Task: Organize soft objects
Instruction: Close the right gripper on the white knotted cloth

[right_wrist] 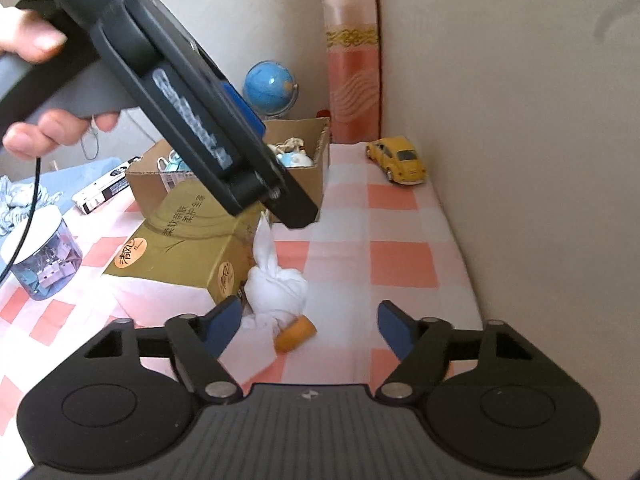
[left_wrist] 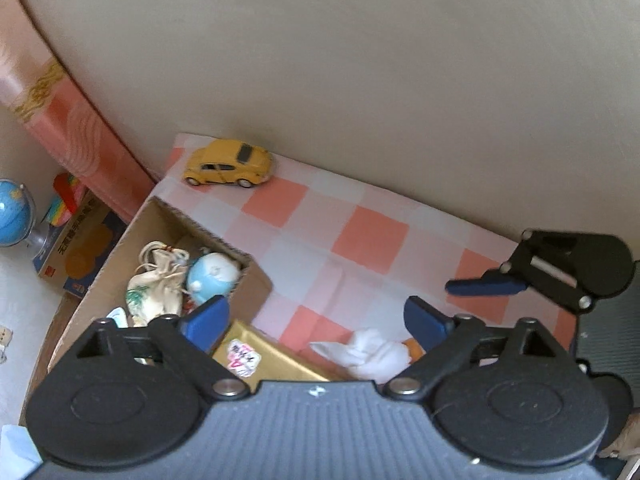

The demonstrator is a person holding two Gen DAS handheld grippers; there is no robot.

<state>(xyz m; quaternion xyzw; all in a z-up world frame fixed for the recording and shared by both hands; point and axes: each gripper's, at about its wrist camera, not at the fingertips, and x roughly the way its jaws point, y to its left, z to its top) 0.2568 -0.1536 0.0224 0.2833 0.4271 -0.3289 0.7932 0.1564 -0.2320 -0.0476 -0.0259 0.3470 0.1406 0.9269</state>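
Clip jar [right_wrist: 42,254] — right view only

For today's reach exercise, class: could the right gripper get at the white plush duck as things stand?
Probably yes. The white plush duck lies on the checked cloth just ahead of the right gripper, whose fingers stand open and empty; the gold box only borders its left side.
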